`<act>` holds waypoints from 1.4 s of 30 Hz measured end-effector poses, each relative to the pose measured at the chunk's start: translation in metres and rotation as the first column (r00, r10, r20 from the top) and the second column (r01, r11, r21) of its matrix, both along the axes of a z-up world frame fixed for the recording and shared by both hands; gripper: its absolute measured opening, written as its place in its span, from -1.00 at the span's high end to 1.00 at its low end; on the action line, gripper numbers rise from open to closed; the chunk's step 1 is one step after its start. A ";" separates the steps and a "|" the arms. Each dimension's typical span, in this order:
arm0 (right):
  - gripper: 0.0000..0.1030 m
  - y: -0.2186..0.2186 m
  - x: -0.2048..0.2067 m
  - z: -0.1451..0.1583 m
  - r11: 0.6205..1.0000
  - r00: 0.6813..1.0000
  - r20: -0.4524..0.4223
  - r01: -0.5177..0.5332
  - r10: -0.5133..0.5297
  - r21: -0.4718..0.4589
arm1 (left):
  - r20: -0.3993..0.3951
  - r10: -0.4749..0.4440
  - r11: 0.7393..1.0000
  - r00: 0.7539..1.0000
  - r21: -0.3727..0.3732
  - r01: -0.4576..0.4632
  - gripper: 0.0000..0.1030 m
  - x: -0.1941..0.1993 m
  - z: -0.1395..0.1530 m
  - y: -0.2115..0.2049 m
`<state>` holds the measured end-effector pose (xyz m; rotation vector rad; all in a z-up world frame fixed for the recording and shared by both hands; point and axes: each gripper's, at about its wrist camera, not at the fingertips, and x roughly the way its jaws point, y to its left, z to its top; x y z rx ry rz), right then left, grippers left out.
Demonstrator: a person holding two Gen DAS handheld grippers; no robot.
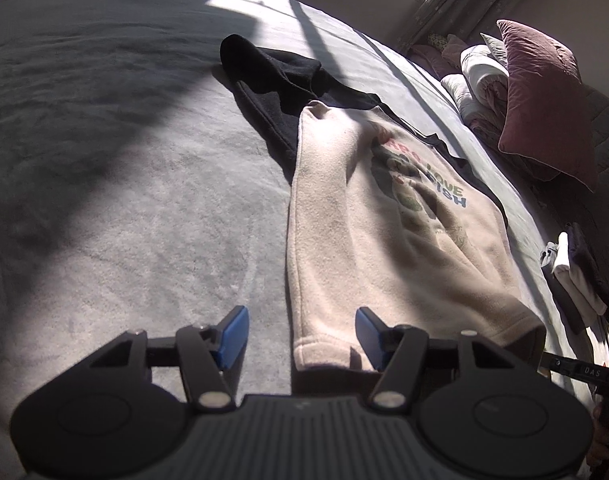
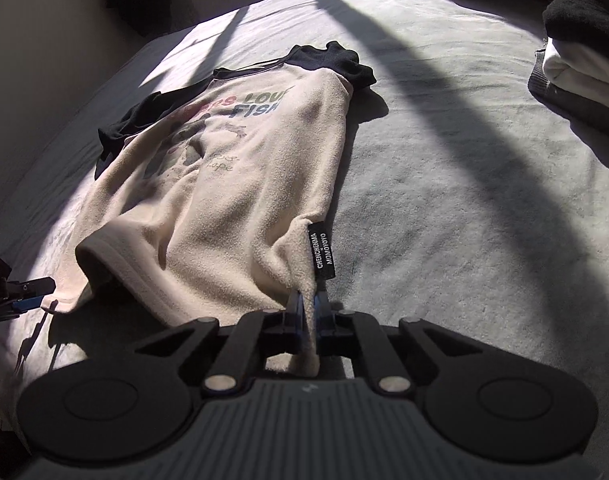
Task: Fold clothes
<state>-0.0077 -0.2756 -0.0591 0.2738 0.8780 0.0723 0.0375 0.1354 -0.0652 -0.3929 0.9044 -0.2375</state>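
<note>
Right gripper is clamping the shirt hem corner at lower centre; left gripper is hanging released over the other corner, needing to pinch it.

Left gripper: matte black linkage arms, blue finger pads, silver pivot pins, ribbed grey housing flanked by round black discs. Right gripper: identical build is seen.

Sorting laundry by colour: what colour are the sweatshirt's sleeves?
Black, against a cream body; the sweatshirt sleeves show best in the right wrist view.
</note>
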 end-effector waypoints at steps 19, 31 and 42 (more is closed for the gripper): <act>-0.10 0.036 0.007 0.035 0.934 0.947 0.154 -0.233 0.281 -0.271 | 0.053 -0.054 0.985 0.997 -0.164 0.062 0.90 0.015 0.015 -0.023; -0.10 0.130 0.018 0.030 0.822 0.798 0.204 -0.564 0.567 -0.080 | 0.091 -0.120 0.924 0.989 -0.354 0.145 0.90 0.055 0.029 -0.067; 0.89 0.115 0.057 0.002 0.906 0.909 0.261 -0.378 0.325 0.189 | 0.158 -0.160 0.918 0.974 -0.340 0.205 0.87 0.068 0.031 -0.074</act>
